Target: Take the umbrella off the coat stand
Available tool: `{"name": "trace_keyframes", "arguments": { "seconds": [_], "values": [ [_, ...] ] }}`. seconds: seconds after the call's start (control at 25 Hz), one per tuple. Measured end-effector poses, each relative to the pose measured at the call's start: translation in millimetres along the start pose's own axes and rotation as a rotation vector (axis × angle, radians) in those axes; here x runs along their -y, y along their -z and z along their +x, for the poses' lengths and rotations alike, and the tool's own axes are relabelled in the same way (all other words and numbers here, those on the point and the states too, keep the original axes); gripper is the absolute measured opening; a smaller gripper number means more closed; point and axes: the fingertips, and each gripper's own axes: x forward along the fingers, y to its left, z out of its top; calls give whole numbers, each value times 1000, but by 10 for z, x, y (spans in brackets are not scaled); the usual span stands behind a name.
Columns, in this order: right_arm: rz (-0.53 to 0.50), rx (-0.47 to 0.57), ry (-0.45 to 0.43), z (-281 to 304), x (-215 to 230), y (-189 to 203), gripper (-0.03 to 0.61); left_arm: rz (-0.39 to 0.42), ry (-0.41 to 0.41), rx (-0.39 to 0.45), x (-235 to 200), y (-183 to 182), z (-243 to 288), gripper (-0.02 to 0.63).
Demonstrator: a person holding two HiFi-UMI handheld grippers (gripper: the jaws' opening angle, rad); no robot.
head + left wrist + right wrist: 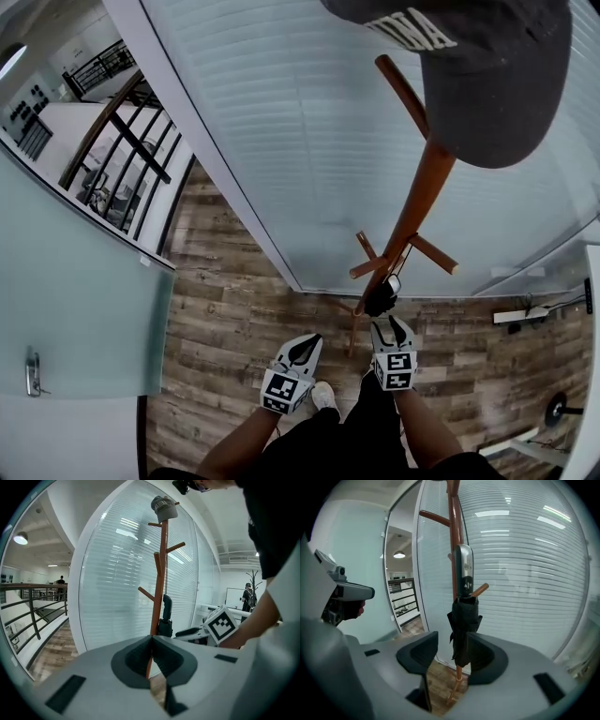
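A brown wooden coat stand [419, 202] rises in front of a curved glass wall, with a dark cap [492, 70] on its top. A folded black umbrella [464, 620] hangs by its handle [464, 566] against the pole, low among the pegs, and shows small in the head view as the umbrella [382, 298]. My right gripper [452, 651] is open. The umbrella's lower part hangs in line with the gap between the jaws, and the pads are not pressing on it. My left gripper [151, 641] is shut and empty, to the left of the stand [159, 588].
The glass wall with white blinds [309, 141] stands close behind the stand. A dark railing [122, 141] runs at the left above a frosted glass door [75, 309]. The floor [234, 319] is wood plank. White furniture [534, 314] stands at the right.
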Motion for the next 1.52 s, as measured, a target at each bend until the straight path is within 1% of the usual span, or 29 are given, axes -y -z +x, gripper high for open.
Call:
{"name": "trace_keyframes", "arguments": {
  "seconds": [0.12, 0.24, 0.44, 0.6, 0.68, 0.76, 0.84, 0.92, 1.04, 1.16, 1.28, 1.52],
  "values": [
    [30, 4, 9, 94, 93, 62, 238, -2, -4, -12, 7, 75, 8, 15],
    [65, 2, -1, 236, 169, 106, 272, -1, -7, -30, 2, 150, 35, 14],
    [75, -8, -31, 486, 231, 156, 298, 1, -1, -55, 63, 211, 64, 15],
    [74, 3, -41, 614, 250, 130, 298, 8, 0, -53, 96, 204, 68, 14],
    [71, 10, -44, 661, 234, 130, 298, -18, -27, -57, 19, 278, 37, 14],
    [60, 22, -40, 698, 202, 128, 297, -60, -72, -52, -124, 351, -11, 14],
    [39, 43, -30, 719, 173, 95, 271, -86, -109, -50, -260, 378, -48, 14],
    [24, 57, -19, 717, 164, 59, 252, -86, -122, -54, -326, 379, -62, 14],
    [17, 68, -21, 703, 156, 41, 242, -74, -119, -67, -316, 416, -64, 14],
    [8, 70, -22, 674, 151, 27, 236, -80, -109, -73, -231, 462, -67, 15],
    [-5, 65, -20, 645, 144, -7, 235, -86, -84, -79, -97, 497, -62, 14],
    [-15, 86, -26, 507, 126, -176, 233, -66, -31, -85, 122, 495, -55, 15]
  ]
}}
